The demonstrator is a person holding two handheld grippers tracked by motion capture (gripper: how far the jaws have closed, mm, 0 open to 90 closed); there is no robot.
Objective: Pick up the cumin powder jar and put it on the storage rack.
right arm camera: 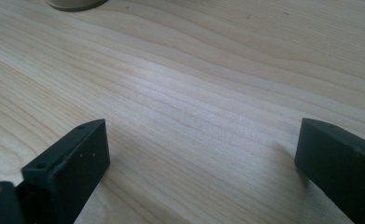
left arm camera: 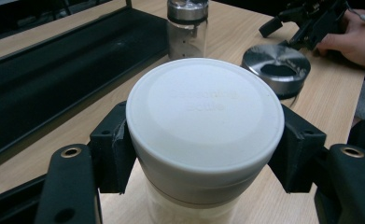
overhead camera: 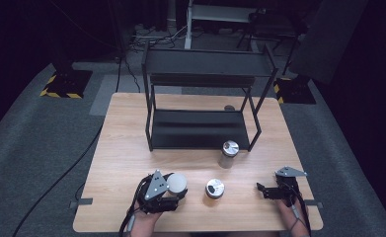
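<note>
A: Left gripper [left arm camera: 203, 154] is clamped on the white-lid jar [left arm camera: 204, 121]. Pads bite just under the lid rim, both sides. Jar sits near-left on the table [overhead camera: 131, 148], right beside the low tin [overhead camera: 214, 188].

B: Right one?

A: Right gripper [right arm camera: 203, 154] has jaws wide apart, nothing between them, just bare wood. It rests at the near-right edge, well apart from everything.

B: Risks?

A: Grip is high on the jar. If the lid is only pressed on, a lift could pull the lid off and leave the body behind. If the pads sit on smooth plastic, the jar could slip or tilt on the way up.

B: Anything else in the path?

A: The rack [overhead camera: 200, 98] is at the far side. Its lower shelf has a raised lip; a low carry would clip that. The tall jar [overhead camera: 228, 154] stands just in front of the rack's right leg, so a swing right could knock it over.

B: Contents?

A: White jar: body looks pale and cloudy, can't tell what's inside. Tall jar is clear glass with a metal cap, and something dark shows through the side. Tin is shut, metal lid on, contents hidden. Rack shelves look bare.
</note>
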